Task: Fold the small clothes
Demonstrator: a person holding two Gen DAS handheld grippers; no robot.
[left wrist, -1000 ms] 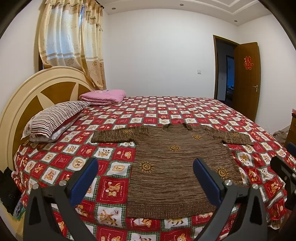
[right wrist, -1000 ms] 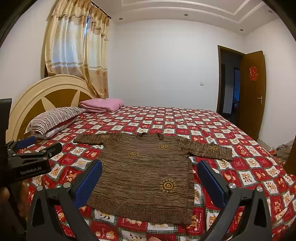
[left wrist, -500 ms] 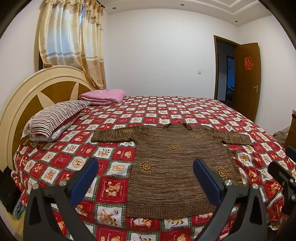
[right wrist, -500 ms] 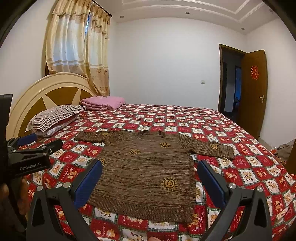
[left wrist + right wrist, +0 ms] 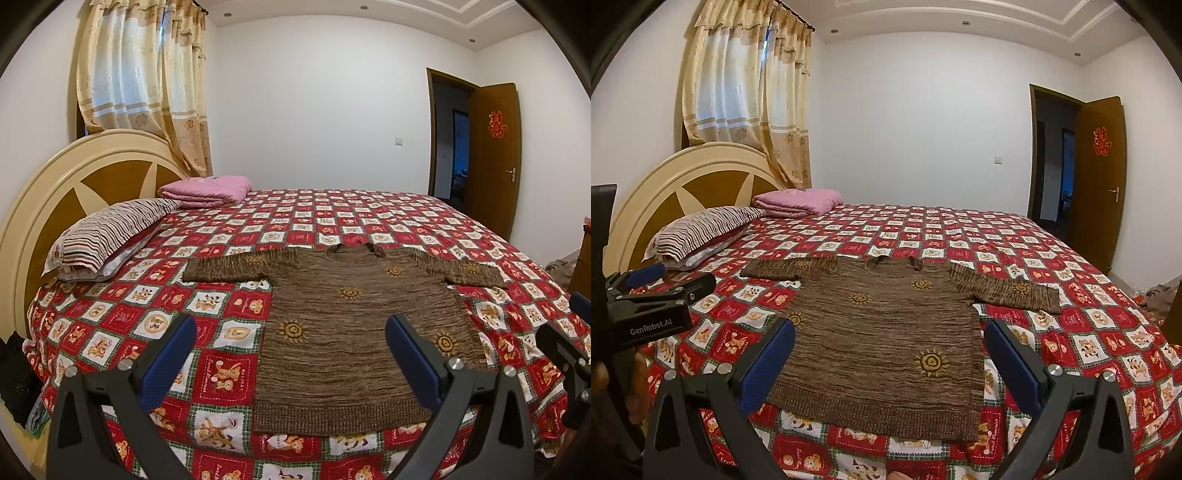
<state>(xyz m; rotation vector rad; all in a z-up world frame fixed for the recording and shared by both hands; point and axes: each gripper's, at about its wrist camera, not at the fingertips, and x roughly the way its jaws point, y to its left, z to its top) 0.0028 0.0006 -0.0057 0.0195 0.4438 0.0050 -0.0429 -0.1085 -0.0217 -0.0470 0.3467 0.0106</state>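
A small brown knitted sweater (image 5: 343, 328) with yellow sun motifs lies flat on the bed, sleeves spread out, hem toward me; it also shows in the right wrist view (image 5: 886, 343). My left gripper (image 5: 291, 350) is open and empty, held above the near bed edge, in front of the sweater's hem and left half. My right gripper (image 5: 890, 354) is open and empty, above the hem. The left gripper shows at the left edge of the right wrist view (image 5: 646, 302). The right gripper shows at the right edge of the left wrist view (image 5: 565, 347).
The bed has a red, white and green checked cover (image 5: 332, 221). A striped pillow (image 5: 110, 229) and a folded pink blanket (image 5: 207, 188) lie by the cream headboard (image 5: 44, 206) at left. A brown door (image 5: 495, 155) stands open at right.
Both views have shifted slightly; the right wrist view shows the sweater a little lower in the frame. Both grippers stay open and the sweater has not moved.
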